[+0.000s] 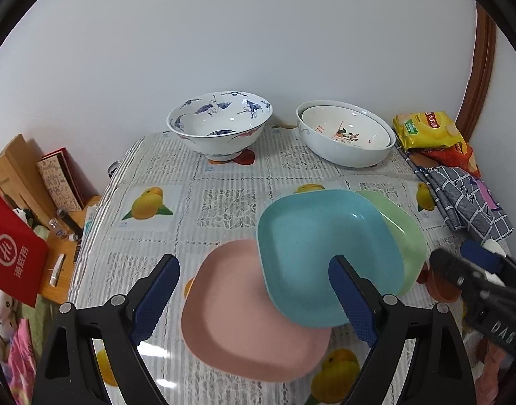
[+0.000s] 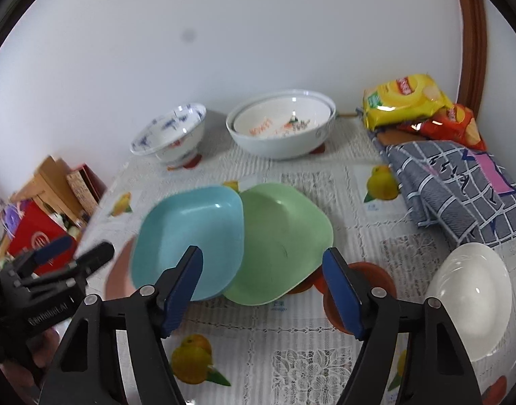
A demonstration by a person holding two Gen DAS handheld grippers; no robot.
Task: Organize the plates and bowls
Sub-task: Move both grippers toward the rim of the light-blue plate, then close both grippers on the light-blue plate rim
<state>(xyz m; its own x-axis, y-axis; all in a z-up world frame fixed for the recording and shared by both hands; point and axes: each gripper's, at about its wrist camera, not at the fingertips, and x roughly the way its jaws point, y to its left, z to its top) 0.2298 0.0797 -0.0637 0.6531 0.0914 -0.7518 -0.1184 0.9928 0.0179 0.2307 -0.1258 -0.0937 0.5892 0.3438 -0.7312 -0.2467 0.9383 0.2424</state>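
Three square plates overlap on the table: a pink plate, a blue plate resting partly on it, and a green plate under the blue one's far edge. The blue plate and the green plate also show in the right wrist view. My left gripper is open above the pink and blue plates. My right gripper is open just before the green plate. A blue-patterned bowl and two nested white bowls stand at the back. A white plate lies at right.
Snack bags and a folded checked cloth lie at the back right. A red-brown saucer sits beside the green plate. Boxes and a red bag stand off the table's left edge. A wall is behind the table.
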